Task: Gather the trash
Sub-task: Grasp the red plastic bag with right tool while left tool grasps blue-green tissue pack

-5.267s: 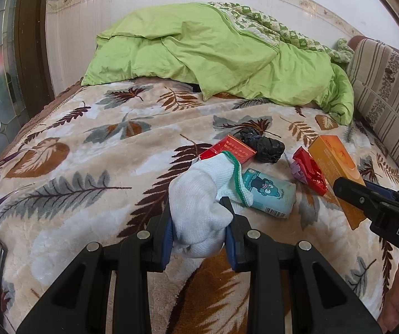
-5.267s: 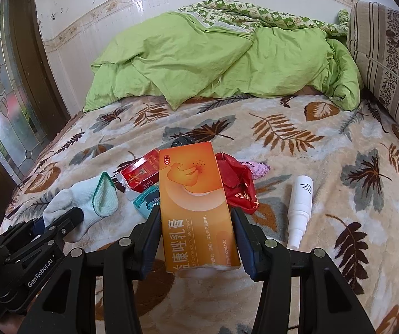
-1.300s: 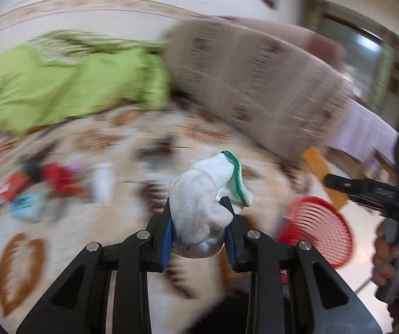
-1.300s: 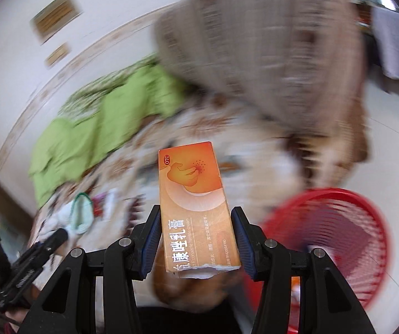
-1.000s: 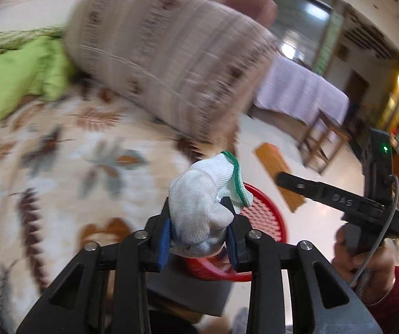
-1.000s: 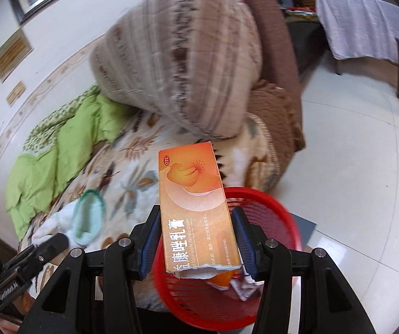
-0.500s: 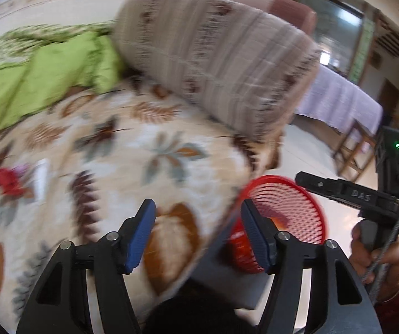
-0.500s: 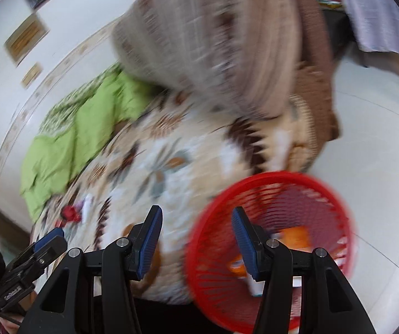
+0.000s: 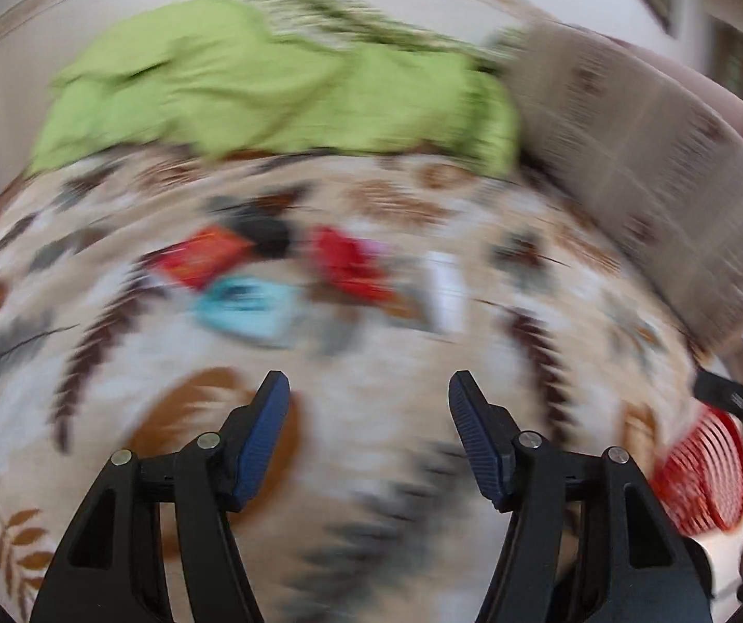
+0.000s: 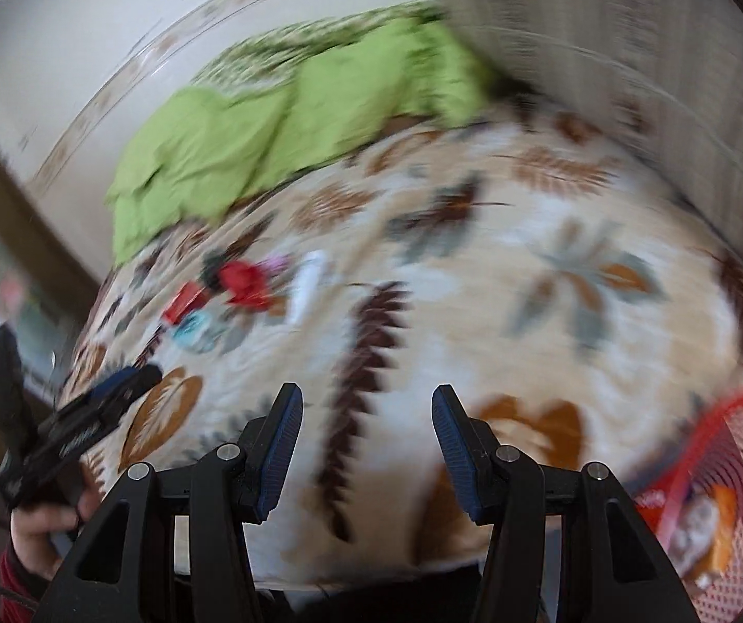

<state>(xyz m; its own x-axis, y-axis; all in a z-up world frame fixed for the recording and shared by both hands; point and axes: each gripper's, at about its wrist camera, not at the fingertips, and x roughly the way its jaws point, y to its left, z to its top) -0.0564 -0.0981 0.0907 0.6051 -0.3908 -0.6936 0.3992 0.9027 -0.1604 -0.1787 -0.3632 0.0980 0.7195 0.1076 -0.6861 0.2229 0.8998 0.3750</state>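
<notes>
Both views are motion-blurred. My left gripper [image 9: 369, 394] is open and empty above the leaf-patterned bed blanket [image 9: 371, 415]. My right gripper [image 10: 366, 407] is open and empty too. Trash lies ahead on the blanket: a red box [image 9: 197, 259], a black bag [image 9: 265, 233], a red wrapper [image 9: 351, 265], a teal packet [image 9: 247, 306] and a white bottle [image 9: 441, 285]. The same pile shows in the right wrist view, with the red wrapper [image 10: 242, 280] and white bottle [image 10: 306, 280]. The red basket [image 10: 729, 498] at lower right holds the orange box [image 10: 719, 529].
A green quilt [image 9: 267, 83] is heaped at the head of the bed. A striped bolster [image 9: 657, 166] lies along the right side. The red basket [image 9: 703, 472] shows at the left wrist view's right edge, off the bed's corner.
The left gripper let go of the white sock and the right let go of the orange box at the red basket. Both have swung back toward the trash on the bed.
</notes>
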